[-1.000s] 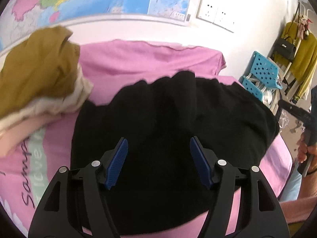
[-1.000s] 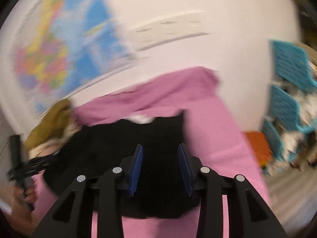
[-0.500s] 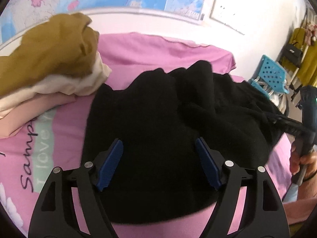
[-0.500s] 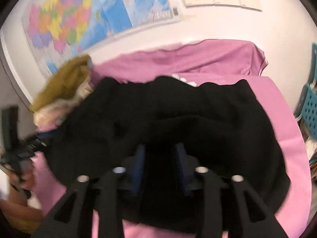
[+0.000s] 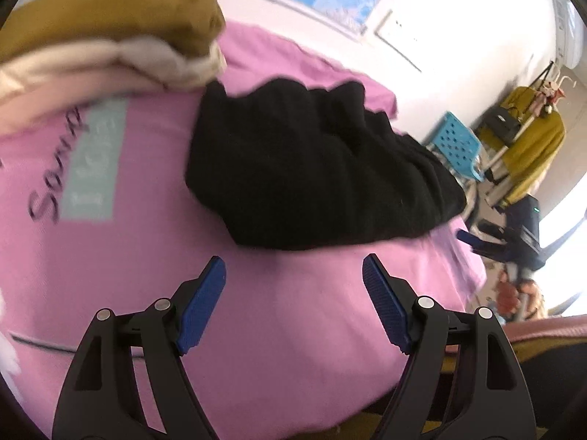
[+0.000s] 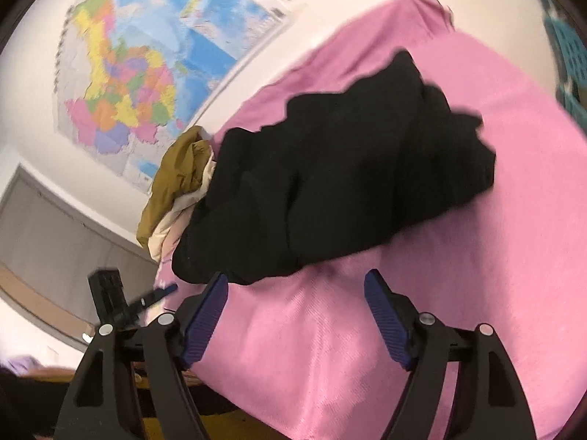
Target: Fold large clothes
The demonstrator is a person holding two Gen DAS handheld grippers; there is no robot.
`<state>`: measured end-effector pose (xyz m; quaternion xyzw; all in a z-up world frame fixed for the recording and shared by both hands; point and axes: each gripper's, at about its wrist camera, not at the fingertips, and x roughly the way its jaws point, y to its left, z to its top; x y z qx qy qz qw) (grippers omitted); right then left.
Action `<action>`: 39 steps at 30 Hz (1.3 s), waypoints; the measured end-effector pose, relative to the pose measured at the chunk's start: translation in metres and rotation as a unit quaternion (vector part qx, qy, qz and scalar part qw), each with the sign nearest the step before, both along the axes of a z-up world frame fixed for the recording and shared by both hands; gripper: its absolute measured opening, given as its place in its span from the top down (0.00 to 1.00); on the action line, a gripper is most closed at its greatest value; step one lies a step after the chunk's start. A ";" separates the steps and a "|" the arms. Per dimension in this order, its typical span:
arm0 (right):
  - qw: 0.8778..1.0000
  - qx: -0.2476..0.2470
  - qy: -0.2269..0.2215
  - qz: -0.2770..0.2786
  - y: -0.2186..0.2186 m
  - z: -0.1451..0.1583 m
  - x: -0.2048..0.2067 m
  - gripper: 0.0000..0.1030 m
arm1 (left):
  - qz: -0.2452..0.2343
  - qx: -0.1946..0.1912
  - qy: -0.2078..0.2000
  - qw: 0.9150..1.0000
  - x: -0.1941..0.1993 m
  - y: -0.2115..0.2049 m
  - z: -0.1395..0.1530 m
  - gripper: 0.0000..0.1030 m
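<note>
A black garment (image 5: 312, 168) lies bunched and folded on the pink sheet (image 5: 293, 330), just beyond both grippers. My left gripper (image 5: 293, 260) is open over bare pink sheet, a little short of the garment's near edge, with nothing between its blue pads. In the right wrist view the same black garment (image 6: 341, 183) sits ahead of my right gripper (image 6: 295, 275). That gripper's jaws are opening, and only pink sheet (image 6: 477, 256) shows between them. The right gripper's left pad (image 6: 205, 315) is close to the garment's lower left corner.
A pile of mustard and cream clothes (image 5: 110, 18) lies on the sheet to the left of the black garment, also visible as the pile (image 6: 176, 179). A wall map (image 6: 146, 73) hangs behind. Blue stools (image 5: 458, 143) and a rack with a yellow coat (image 5: 532, 146) stand to the right.
Both grippers have drawn back off the black garment onto bare sheet. The right gripper, narrow over the cloth before, now stands wide apart. The left camera has swung left.
</note>
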<state>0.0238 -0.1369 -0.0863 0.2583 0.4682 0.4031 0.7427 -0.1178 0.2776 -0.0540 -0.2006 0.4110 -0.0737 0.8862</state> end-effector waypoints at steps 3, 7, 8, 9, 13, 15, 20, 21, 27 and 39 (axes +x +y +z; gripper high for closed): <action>0.999 0.023 0.026 -0.017 0.005 -0.011 0.008 0.25 | -0.010 -0.033 0.014 0.999 0.007 -0.007 -0.015 0.26; 0.998 0.036 0.042 -0.041 0.013 -0.016 0.019 0.23 | -0.004 -0.075 0.020 0.997 0.021 -0.010 -0.028 0.27; 0.998 0.037 0.042 -0.043 0.014 -0.016 0.021 0.23 | 0.001 -0.080 0.016 0.997 0.023 -0.009 -0.028 0.27; 0.997 0.039 0.041 -0.046 0.016 -0.017 0.024 0.23 | 0.003 -0.090 0.014 0.996 0.026 -0.008 -0.029 0.27; 0.997 0.037 0.040 -0.059 0.022 -0.015 0.031 0.20 | 0.014 -0.127 0.016 0.992 0.044 -0.009 -0.033 0.27; 0.996 0.033 0.040 -0.066 0.026 -0.014 0.032 0.18 | 0.017 -0.132 0.016 0.991 0.049 -0.012 -0.033 0.27; 0.994 0.033 0.047 -0.091 0.026 -0.016 0.036 0.18 | 0.025 -0.143 0.019 0.989 0.062 -0.016 -0.032 0.20; 0.993 0.035 0.051 -0.101 0.026 -0.017 0.038 0.18 | 0.027 -0.143 0.020 0.989 0.064 -0.016 -0.032 0.19; 0.989 0.039 0.057 -0.131 0.034 -0.015 0.047 0.14 | 0.035 -0.171 0.031 0.984 0.077 -0.009 -0.032 0.18; 0.983 0.005 0.045 -0.179 0.059 -0.012 0.065 0.10 | 0.078 -0.166 0.046 0.982 0.099 -0.010 -0.027 0.21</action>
